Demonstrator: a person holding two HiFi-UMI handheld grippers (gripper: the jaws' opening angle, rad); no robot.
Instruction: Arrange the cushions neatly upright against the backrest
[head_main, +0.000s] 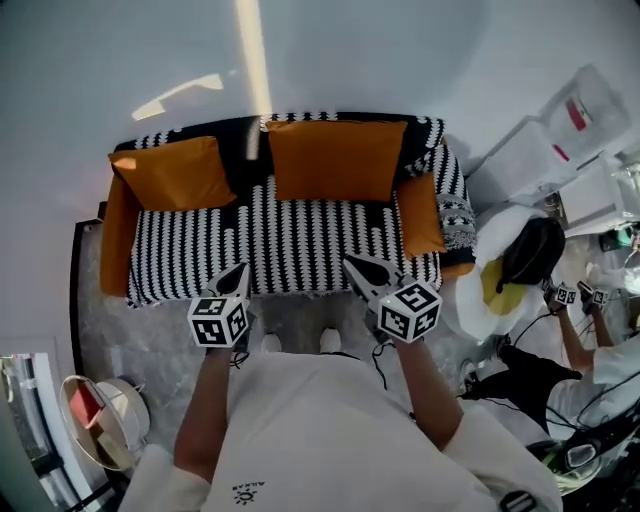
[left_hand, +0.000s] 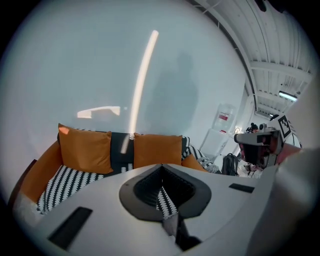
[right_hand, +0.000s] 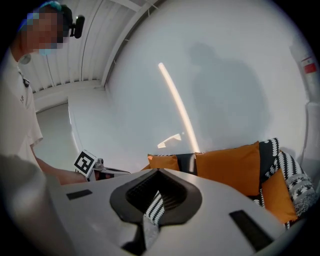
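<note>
A sofa with a black-and-white patterned cover stands against the white wall. Three orange cushions rest on it. The left cushion and the wide middle cushion stand upright against the backrest. A smaller cushion leans against the right armrest. My left gripper and right gripper hover over the seat's front edge, both shut and holding nothing, apart from every cushion.
White boxes and a water dispenser stand right of the sofa. A black backpack lies on a white and yellow heap, and another person sits beside it. A white basket stands at the lower left.
</note>
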